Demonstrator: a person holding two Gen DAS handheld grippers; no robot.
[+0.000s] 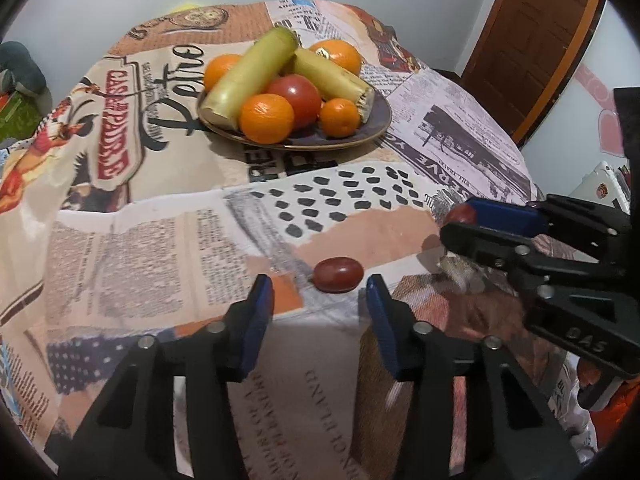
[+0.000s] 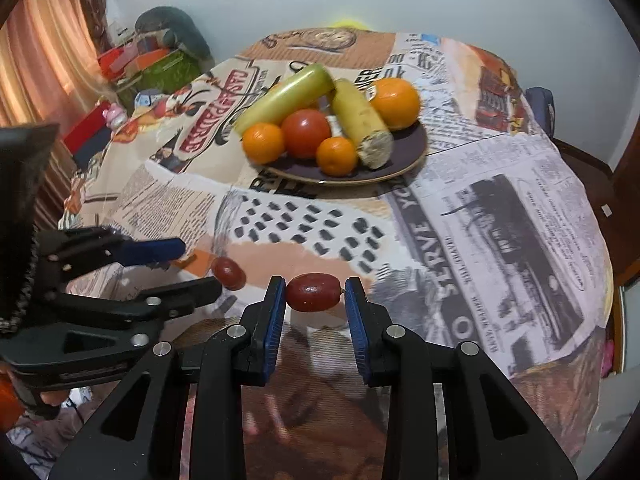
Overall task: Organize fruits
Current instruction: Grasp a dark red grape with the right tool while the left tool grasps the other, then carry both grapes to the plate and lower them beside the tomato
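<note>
A dark plate (image 1: 376, 118) (image 2: 412, 152) at the far middle of the table holds oranges (image 1: 266, 118), a red tomato (image 1: 296, 98) and two yellow-green stalks (image 1: 248, 76). My left gripper (image 1: 320, 294) is open just short of a small dark red fruit (image 1: 338, 275) lying on the cloth; that fruit also shows in the right wrist view (image 2: 228, 272). My right gripper (image 2: 315, 292) is shut on a second small red fruit (image 2: 313, 292), held end to end just above the table; it also shows in the left wrist view (image 1: 461, 213).
A newspaper-print cloth (image 1: 160, 220) covers the round table. A wooden door (image 1: 532, 40) stands at the right. Boxes and clutter (image 2: 140, 64) sit beyond the table's left edge, next to a curtain (image 2: 36, 60).
</note>
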